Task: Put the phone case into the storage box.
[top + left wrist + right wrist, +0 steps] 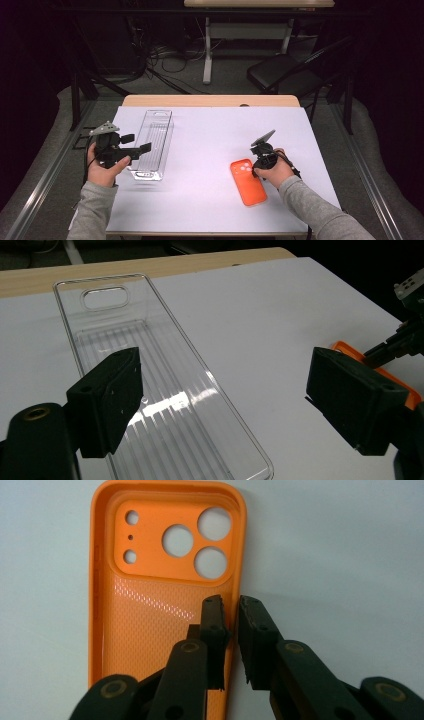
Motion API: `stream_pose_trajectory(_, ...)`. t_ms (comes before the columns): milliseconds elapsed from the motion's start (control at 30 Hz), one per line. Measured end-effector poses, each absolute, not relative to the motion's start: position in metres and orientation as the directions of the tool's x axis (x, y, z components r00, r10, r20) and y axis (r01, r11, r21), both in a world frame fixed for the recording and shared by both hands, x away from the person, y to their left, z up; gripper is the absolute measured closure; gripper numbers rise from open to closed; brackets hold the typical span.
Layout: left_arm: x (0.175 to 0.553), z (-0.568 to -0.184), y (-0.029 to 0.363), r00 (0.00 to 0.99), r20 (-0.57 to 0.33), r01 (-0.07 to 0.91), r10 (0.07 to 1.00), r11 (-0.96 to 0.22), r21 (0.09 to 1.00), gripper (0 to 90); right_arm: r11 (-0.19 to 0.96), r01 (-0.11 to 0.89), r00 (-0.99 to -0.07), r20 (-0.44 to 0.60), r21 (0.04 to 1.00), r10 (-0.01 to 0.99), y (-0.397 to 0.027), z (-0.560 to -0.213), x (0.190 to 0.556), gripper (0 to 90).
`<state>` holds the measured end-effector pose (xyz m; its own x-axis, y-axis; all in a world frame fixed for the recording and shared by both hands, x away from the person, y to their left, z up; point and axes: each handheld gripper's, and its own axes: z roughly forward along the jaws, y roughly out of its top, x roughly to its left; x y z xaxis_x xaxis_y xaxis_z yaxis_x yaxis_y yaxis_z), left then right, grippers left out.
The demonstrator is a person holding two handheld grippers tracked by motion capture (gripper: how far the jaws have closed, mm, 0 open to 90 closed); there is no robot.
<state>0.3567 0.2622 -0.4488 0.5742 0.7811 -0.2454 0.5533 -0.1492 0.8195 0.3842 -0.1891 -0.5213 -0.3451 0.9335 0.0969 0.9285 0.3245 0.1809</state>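
Note:
An orange phone case (248, 186) lies inside-up on the white mat, its camera cut-outs (195, 540) at the far end. My right gripper (259, 167) points down at the case's right long side. In the right gripper view its jaws (231, 605) straddle the case's side wall (235, 575), one pad inside and one outside, closed on it. A clear ribbed plastic tray (155, 125) lies lengthwise at the left. My left gripper (137, 143) hovers over the tray's near left part, wide open with nothing between its pads (112, 395). From there the tray (150, 355) and the orange case (345, 347) show.
A white mat (215, 135) covers the table, and a strip of wooden tabletop (210, 100) shows at the far edge. Beyond the table stand a black chair (280, 70), a white desk leg (207, 55) and loose cables on the floor.

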Motion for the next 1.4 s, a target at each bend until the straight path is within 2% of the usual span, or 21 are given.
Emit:
stream_pose_trajectory(33,0.3567,-0.4488,0.2624,0.574,-0.246,0.553,0.781,-0.149,0.82,15.0,0.323,0.93,-0.342,0.094,0.176,0.935,-0.1888,-0.521,0.3842,81.4)
stream_pose_trajectory(100,0.3567,-0.4487,0.2627,0.574,-0.245,0.553,0.782,-0.149,0.82,15.0,0.3,0.927,-0.333,0.127,0.224,0.934,-0.1892,-0.5248,0.3837,82.0)
stream_pose_trajectory(600,0.3569,-0.4489,0.2628,0.57,-0.242,0.554,0.785,-0.15,0.819,15.1,0.283,0.933,-0.315,0.122,0.22,0.941,-0.1903,-0.5246,0.3845,86.7)
stream_pose_trajectory(1400,0.3572,-0.4494,0.2634,0.568,-0.241,0.555,0.787,-0.15,0.818,15.1,0.229,0.949,-0.261,0.134,0.215,0.956,-0.1885,-0.5238,0.3817,87.9)
